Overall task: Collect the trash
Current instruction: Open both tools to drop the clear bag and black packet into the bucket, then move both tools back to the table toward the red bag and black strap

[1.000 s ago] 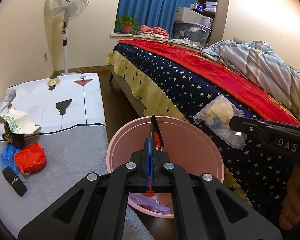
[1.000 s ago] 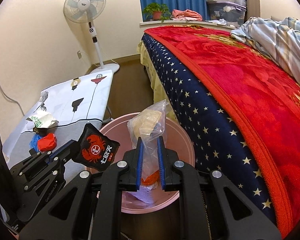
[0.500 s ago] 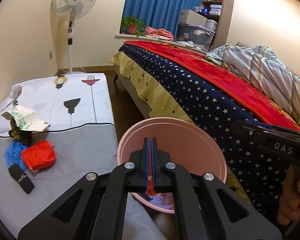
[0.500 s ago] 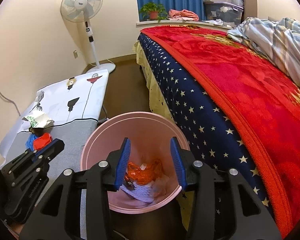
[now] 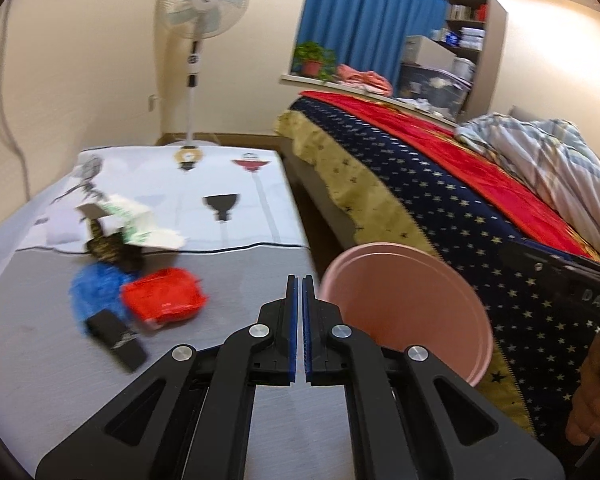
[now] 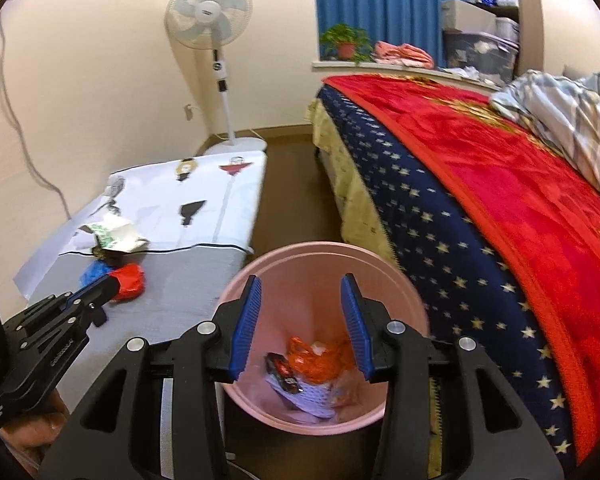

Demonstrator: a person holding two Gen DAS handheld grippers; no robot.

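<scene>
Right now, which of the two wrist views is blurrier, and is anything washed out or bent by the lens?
Left wrist view: blurrier, the red wrapper and blue trash smeared, the left gripper crisp. Right wrist view: sharper, the litter in the pink bin readable. Both: fisheye bends the walls and bed edge, dark corners, and a bright patch on the wall behind the fan.

A home bedroom: bed point(image 6: 480, 184), curtain point(image 6: 388, 8), standing fan point(image 6: 212, 20).
</scene>
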